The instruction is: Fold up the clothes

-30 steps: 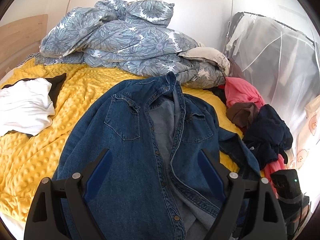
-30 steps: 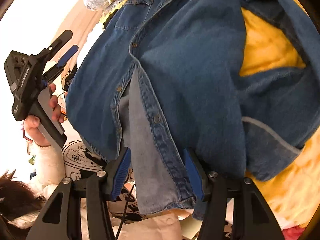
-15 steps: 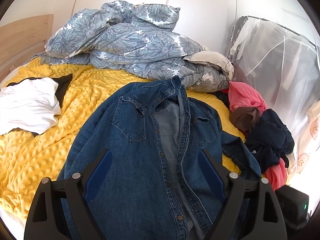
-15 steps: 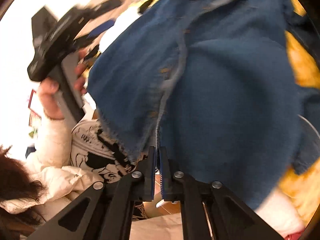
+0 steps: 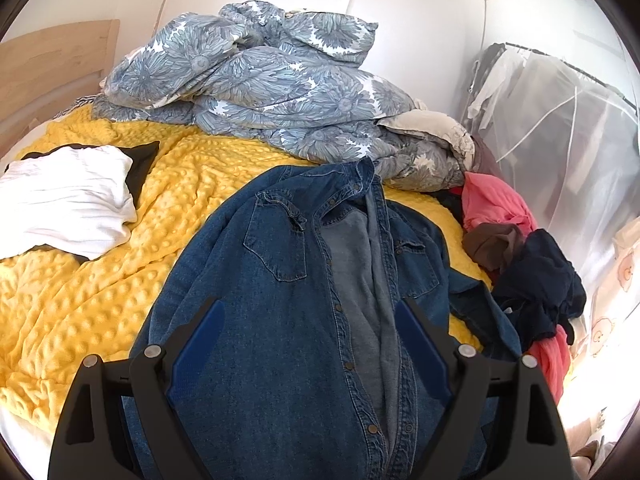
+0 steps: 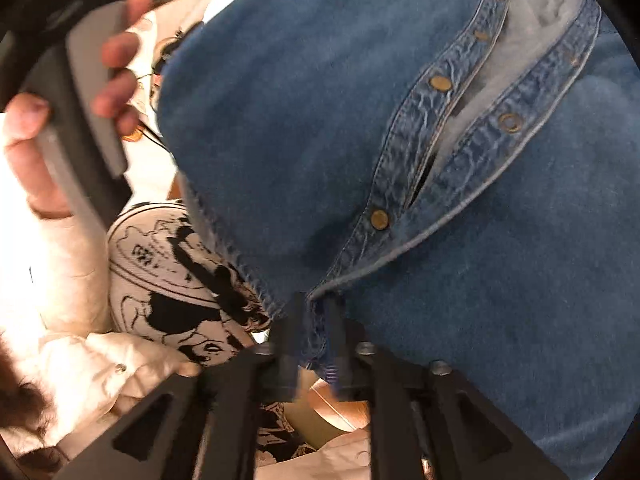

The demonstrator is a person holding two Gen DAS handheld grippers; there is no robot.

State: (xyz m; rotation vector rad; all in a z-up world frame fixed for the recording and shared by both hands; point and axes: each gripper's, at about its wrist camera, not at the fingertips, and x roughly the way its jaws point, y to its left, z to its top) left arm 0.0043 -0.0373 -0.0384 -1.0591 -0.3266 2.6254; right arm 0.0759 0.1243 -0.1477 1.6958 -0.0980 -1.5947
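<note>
A blue denim shirt [image 5: 280, 280] lies front-up and unbuttoned on the yellow blanket [image 5: 100, 300], collar away from me. My left gripper [image 5: 308, 308] hovers open over its lower half with nothing between the fingers. In the right wrist view the shirt's hem [image 6: 440, 240] hangs over the bed edge. My right gripper [image 6: 316, 312] is at the bottom end of the button placket. Its jaws stand narrowly apart and are opening, with the hem corner between them. A hand holds the left gripper's handle [image 6: 80, 112] at the left.
A white garment [image 5: 68, 208] lies at the left, a floral duvet [image 5: 280, 80] is heaped at the back. Pink, brown and dark clothes [image 5: 520, 260] pile at the right, by a plastic-covered clothes rack [image 5: 560, 140]. The person's printed shirt [image 6: 168, 272] is below the hem.
The right gripper shut fully, slid along the hem to the placket's lower end, rolled, and now stands slightly apart around the hem. The left gripper has barely moved and stays open.
</note>
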